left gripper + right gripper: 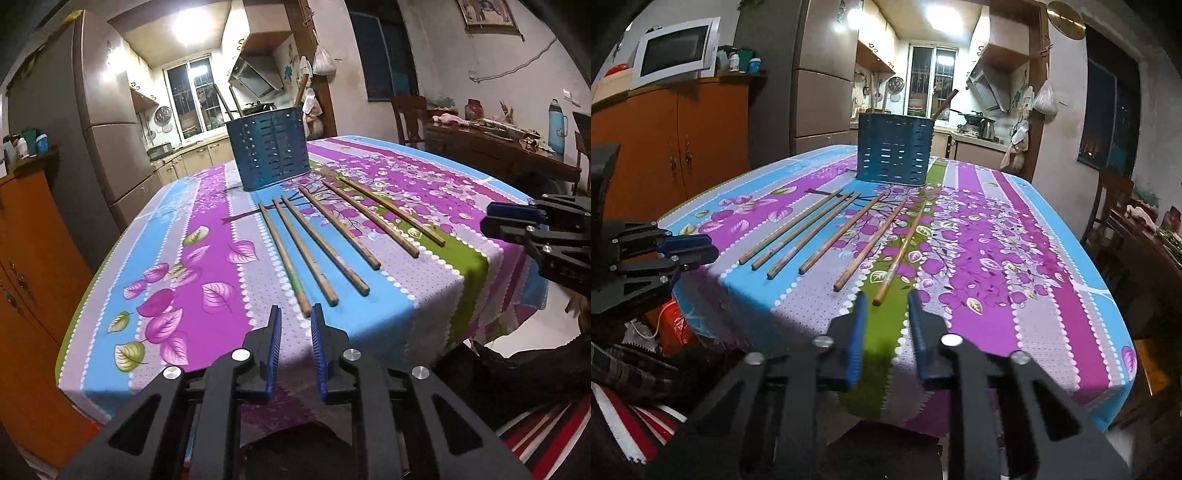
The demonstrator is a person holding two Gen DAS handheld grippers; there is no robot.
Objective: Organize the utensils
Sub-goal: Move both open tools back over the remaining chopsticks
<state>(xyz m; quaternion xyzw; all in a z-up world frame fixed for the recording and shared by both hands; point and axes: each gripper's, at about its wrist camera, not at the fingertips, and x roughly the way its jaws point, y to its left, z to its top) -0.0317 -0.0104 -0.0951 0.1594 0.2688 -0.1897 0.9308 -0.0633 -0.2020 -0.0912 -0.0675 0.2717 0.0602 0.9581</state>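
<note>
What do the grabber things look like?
Each gripper is black plastic: the left gripper and the right gripper both have two flat fingers lined with ridged blue pads, round silver bolts and triangle cut-outs in the frame.

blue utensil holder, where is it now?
The blue utensil holder stands upright at the table's far side in both wrist views, just beyond the row of six chopsticks.

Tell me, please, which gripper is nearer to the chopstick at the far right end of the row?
Right. The right gripper is just short of that chopstick's near tip; the left gripper sits by the row's opposite end.
</note>
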